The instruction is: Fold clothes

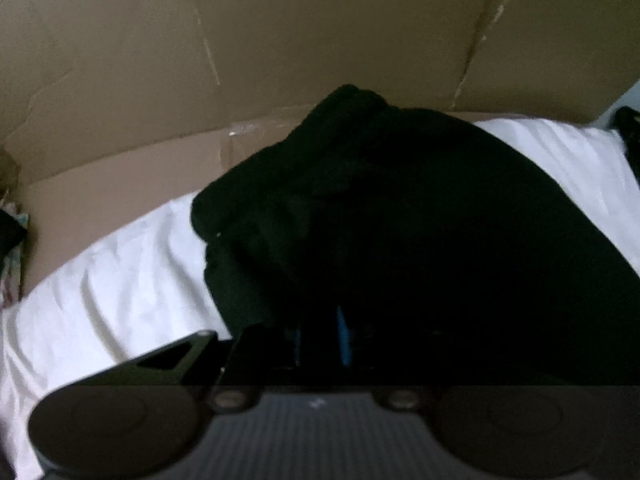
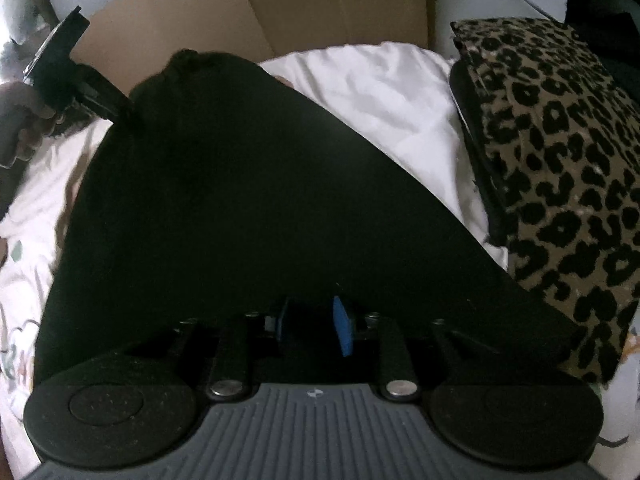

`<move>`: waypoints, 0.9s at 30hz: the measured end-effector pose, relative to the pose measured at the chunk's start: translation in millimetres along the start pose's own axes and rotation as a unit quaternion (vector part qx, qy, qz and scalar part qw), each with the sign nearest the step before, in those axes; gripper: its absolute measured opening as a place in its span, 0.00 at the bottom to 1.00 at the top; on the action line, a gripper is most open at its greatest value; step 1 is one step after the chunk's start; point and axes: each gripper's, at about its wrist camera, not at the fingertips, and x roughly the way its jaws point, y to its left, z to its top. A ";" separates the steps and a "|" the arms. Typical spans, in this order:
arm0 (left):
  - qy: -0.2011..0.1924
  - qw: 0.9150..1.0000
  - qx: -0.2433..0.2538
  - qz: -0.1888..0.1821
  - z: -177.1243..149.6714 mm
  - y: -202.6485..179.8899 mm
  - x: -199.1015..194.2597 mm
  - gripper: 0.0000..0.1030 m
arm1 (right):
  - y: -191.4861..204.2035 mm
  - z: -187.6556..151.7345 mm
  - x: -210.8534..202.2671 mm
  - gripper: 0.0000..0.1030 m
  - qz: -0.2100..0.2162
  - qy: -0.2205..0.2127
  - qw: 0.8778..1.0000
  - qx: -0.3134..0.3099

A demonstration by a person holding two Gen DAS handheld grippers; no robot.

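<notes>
A black garment (image 1: 400,220) lies folded on a white sheet (image 1: 120,280), with a bunched end toward the cardboard. My left gripper (image 1: 321,338) hangs right over its near part, blue pads (image 1: 344,336) a little apart; the gap is dark and I see no cloth pinched there. In the right wrist view the same garment (image 2: 240,200) spreads as a wide dark triangle. My right gripper (image 2: 313,324) stands over its near edge, with its blue pads (image 2: 342,330) apart and nothing pressed between them. A hand (image 2: 24,128) holds the left gripper (image 2: 120,114) at the garment's far left corner.
A brown cardboard panel (image 1: 280,40) stands behind the sheet and also shows in the right wrist view (image 2: 280,8). A leopard-print cushion (image 2: 560,160) lies close on the right of the garment. White sheet (image 2: 380,92) shows between them. Patterned bedding (image 2: 20,320) is at the left.
</notes>
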 end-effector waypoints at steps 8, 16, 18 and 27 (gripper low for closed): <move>-0.020 1.000 0.006 -0.001 -0.9 -3.0 -25.0 0.26 | -12.7 -11.1 -13.6 0.30 -0.013 0.008 1.000 0.025; -0.030 0.999 0.002 -0.019 -18.4 -1.2 -71.8 0.40 | -6.6 -11.2 -30.3 0.32 0.004 -0.019 0.999 0.033; -0.030 0.999 0.008 -0.021 -27.9 -4.1 -79.6 0.41 | -1.4 -10.7 -31.9 0.32 0.009 -0.025 0.999 0.025; -0.013 0.997 0.003 -0.073 -97.1 -19.0 -106.1 0.42 | 49.4 -16.1 -19.8 0.32 0.051 -0.020 0.998 -0.044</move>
